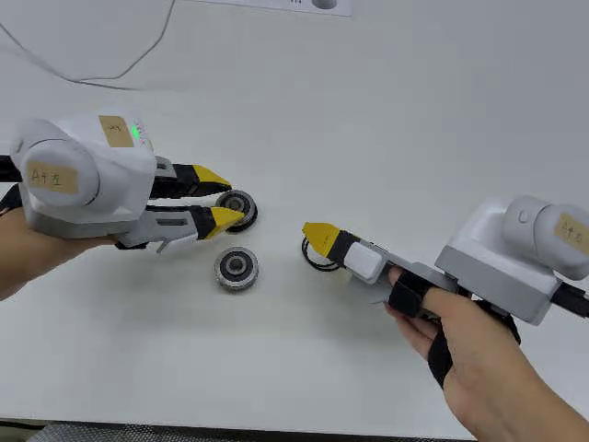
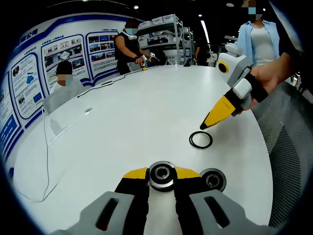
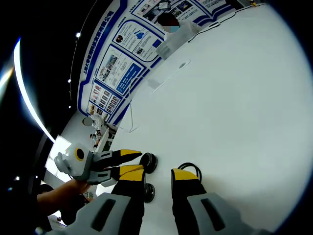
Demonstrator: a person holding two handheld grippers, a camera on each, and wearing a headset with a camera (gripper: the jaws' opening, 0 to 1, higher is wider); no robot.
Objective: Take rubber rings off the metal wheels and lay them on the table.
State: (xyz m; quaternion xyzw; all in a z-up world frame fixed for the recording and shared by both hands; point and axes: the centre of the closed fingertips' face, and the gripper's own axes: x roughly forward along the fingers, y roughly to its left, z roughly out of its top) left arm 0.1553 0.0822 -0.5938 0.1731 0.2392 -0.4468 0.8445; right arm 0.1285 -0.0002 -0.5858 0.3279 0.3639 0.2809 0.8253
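The right gripper (image 3: 158, 174) is held in a hand (image 1: 471, 366) at the near right of the white table (image 1: 414, 120). In the right gripper view, its two yellow-tipped jaws are seen spread apart with nothing between them. Just past its tip, a black rubber ring (image 2: 191, 141) lies flat on the table, and in the head view it is partly covered by that tip. To the left of the ring, a loose metal wheel (image 1: 236, 268) lies flat on the table, clear of both grippers. A little beyond it, the left gripper (image 1: 224, 198) reaches in from the left. Its jaws are closed against the sides of the gripped metal wheel (image 1: 243, 208), which sits on the tabletop between the yellow tips. The two wheels lie near one another, and the ring is set apart from both. Farther back, a thin grey cable (image 1: 138, 60) trails across the table. In the left gripper view, people (image 2: 131, 44) are seen at the far end of the table, with a wall of posters (image 2: 63, 54) behind them.
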